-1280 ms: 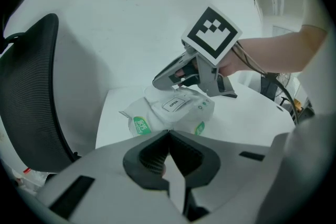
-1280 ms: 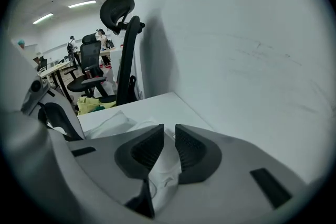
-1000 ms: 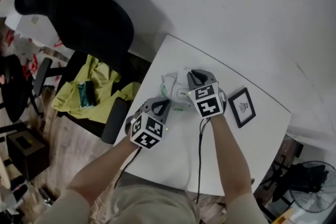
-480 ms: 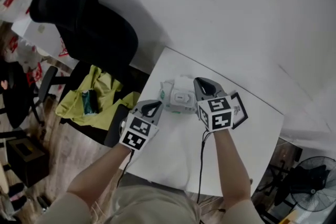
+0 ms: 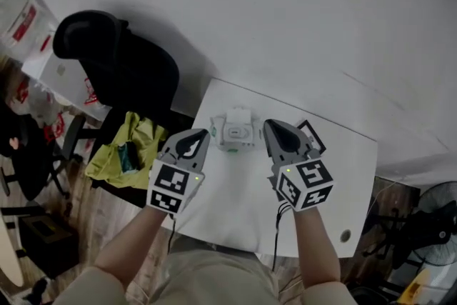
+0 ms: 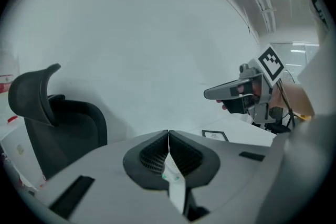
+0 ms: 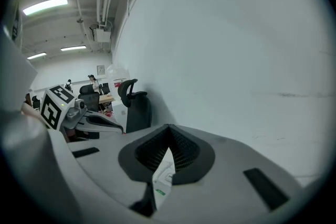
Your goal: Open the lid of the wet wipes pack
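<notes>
The wet wipes pack [image 5: 234,132] lies on the white table [image 5: 243,203], white with green print, and a white flap stands up at its far side. My left gripper [image 5: 190,144] hovers to its left, above the table, jaws together with nothing between them. To the pack's right, my right gripper [image 5: 275,132] is raised the same way, also shut and empty. In the left gripper view the shut jaws [image 6: 168,135] point at the wall, with the right gripper [image 6: 231,93] off to the side. In the right gripper view the shut jaws [image 7: 169,129] show a sliver of the pack [image 7: 160,181] below.
A small black picture frame [image 5: 313,134] lies on the table, partly behind the right gripper. A black office chair [image 5: 118,68] with a yellow-green cloth [image 5: 136,146] stands left of the table. A white wall rises just beyond. A fan [image 5: 428,221] stands at the lower right.
Both grippers rose off the pack towards the camera and drew apart to its two sides. The pack stayed on the table.
</notes>
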Motion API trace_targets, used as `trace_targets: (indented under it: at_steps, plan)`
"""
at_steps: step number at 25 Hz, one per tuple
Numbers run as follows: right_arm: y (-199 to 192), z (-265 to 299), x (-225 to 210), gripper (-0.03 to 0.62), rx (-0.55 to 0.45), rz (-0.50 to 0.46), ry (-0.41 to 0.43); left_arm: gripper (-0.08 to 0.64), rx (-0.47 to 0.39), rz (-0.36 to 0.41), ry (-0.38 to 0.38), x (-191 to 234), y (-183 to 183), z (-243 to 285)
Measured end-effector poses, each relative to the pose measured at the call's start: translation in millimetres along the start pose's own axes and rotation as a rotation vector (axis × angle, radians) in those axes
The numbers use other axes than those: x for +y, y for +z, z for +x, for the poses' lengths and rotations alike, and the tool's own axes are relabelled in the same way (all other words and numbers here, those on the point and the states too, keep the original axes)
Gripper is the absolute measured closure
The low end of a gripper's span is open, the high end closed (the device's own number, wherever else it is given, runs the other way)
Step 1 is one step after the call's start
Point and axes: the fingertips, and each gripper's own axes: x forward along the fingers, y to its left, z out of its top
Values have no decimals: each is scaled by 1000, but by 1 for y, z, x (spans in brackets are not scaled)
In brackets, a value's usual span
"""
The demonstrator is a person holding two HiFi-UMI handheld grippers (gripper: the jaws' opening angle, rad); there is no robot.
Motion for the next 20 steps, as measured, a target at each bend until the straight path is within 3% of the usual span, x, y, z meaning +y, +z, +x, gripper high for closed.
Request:
trace_targets:
  at_steps: [9,15,20]
  plan:
    - [35,-95,39,568,-141,66,8,537,-78,68,-25,-31,47,-59]
    - [48,-145,67,569,-235,54,-31,537,-130,86,-30,-49,62,-98]
    - [36,-170,81,569,-210,27,-49,537,-125,57,-15,-58,50,-121]
